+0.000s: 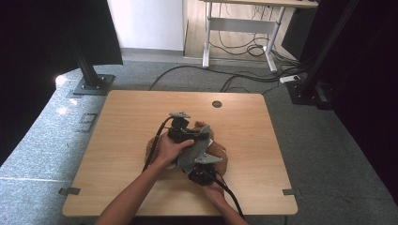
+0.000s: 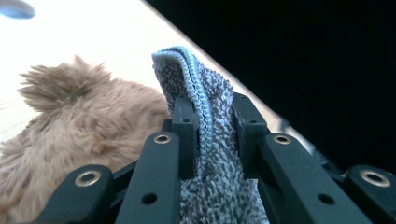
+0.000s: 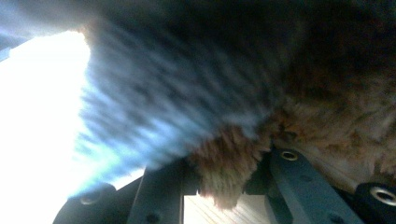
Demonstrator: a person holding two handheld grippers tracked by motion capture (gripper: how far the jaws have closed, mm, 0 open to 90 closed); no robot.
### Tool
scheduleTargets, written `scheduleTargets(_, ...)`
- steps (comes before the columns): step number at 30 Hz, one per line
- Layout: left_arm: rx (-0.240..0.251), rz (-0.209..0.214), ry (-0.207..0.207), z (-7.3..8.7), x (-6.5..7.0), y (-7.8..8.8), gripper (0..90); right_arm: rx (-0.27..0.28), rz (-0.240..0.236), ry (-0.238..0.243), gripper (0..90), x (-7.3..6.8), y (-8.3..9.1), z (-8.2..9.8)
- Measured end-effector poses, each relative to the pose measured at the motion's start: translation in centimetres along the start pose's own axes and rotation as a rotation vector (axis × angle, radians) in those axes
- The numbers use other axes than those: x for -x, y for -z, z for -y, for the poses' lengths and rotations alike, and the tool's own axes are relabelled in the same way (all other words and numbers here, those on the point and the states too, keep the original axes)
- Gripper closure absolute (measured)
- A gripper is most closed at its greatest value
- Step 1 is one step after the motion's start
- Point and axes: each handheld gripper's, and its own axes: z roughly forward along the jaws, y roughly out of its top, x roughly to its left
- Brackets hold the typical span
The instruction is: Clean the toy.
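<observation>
A brown plush toy (image 1: 219, 151) lies in the middle of the wooden table (image 1: 126, 122), partly covered by a grey fuzzy cloth (image 1: 193, 149). My left gripper (image 1: 195, 133) comes in from the left over the toy. In the left gripper view it (image 2: 212, 121) is shut on a fold of the cloth (image 2: 205, 88) with a pale blue stitched edge, and the toy's fur (image 2: 84, 126) sits beside it. My right gripper (image 1: 204, 164) sits at the toy's near side. In the right gripper view it (image 3: 229, 182) pinches a tuft of brown fur (image 3: 229, 172) under the blurred cloth (image 3: 163, 102).
A round cable hole (image 1: 216, 103) is near the table's far edge. Black stand bases rest on the carpet at the far left (image 1: 93, 85) and far right (image 1: 305, 93). Cables (image 1: 244, 77) run across the floor toward a white desk frame (image 1: 239, 28).
</observation>
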Motion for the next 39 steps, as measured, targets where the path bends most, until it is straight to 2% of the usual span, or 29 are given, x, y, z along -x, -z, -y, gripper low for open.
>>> scheduleTargets(1, -0.022, -0.022, 0.0, 0.1, -0.3, -0.4, 74.0, -0.001, 0.005, 0.004, 73.8, 0.0, 0.0, 0.0)
scheduleTargets(2, -0.028, -0.026, 0.006, 0.2, -0.6, -0.6, 74.1, -0.005, 0.01, 0.003, 73.9, -0.1, 0.0, 0.0)
scheduleTargets(3, -0.029, -0.029, 0.018, 0.3, -0.8, -0.6, 74.1, -0.01, 0.019, 0.003, 73.9, -0.1, 0.0, 0.0)
scheduleTargets(5, -0.026, -0.043, 0.013, 0.5, -1.0, -0.1, 74.3, -0.012, 0.027, 0.003, 74.0, 0.0, 0.0, 0.1)
scheduleTargets(9, -0.014, -0.119, -0.008, 1.1, -1.3, 2.0, 74.4, -0.018, 0.041, -0.005, 74.5, 0.0, 0.2, 0.2)
scheduleTargets(11, -0.005, -0.145, 0.01, 1.7, -2.2, 3.4, 74.4, -0.021, 0.042, -0.019, 74.7, 0.0, 0.3, 0.2)
scheduleTargets(12, 0.005, -0.16, 0.031, 2.3, -3.0, 4.6, 74.4, -0.026, 0.044, -0.023, 74.7, 0.0, 0.3, 0.3)
scheduleTargets(14, 0.015, -0.167, 0.042, 2.7, -3.5, 5.2, 74.3, -0.026, 0.04, -0.029, 74.8, 0.1, 0.4, 0.3)
scheduleTargets(17, 0.06, -0.185, 0.1, 4.4, -5.3, 7.8, 74.4, -0.032, 0.038, -0.035, 74.9, 0.1, 0.4, 0.4)
scheduleTargets(19, 0.102, -0.157, 0.158, 5.8, -6.7, 9.5, 74.4, -0.035, 0.03, -0.043, 74.9, 0.0, 0.5, 0.5)
scheduleTargets(20, 0.119, -0.149, 0.174, 6.3, -7.1, 10.0, 74.4, -0.036, 0.026, -0.043, 74.9, -0.1, 0.4, 0.5)
scheduleTargets(25, 0.165, -0.162, 0.194, 8.0, -7.9, 12.0, 74.4, -0.045, 0.029, -0.043, 75.0, -0.4, 0.4, 0.6)
scheduleTargets(27, 0.17, -0.175, 0.198, 8.4, -8.1, 12.5, 74.4, -0.047, 0.032, -0.05, 75.1, -0.4, 0.5, 0.6)
scheduleTargets(31, 0.169, -0.197, 0.228, 9.5, -9.1, 13.6, 74.4, -0.052, 0.028, -0.053, 75.0, -0.4, 0.5, 0.7)
scheduleTargets(34, 0.149, -0.214, 0.258, 10.2, -10.2, 13.9, 74.4, -0.055, 0.026, -0.049, 75.1, -0.4, 0.5, 0.7)
scheduleTargets(39, 0.112, -0.243, 0.271, 10.9, -11.0, 13.8, 74.4, -0.074, 0.02, -0.057, 74.9, -0.6, 0.7, 1.0)
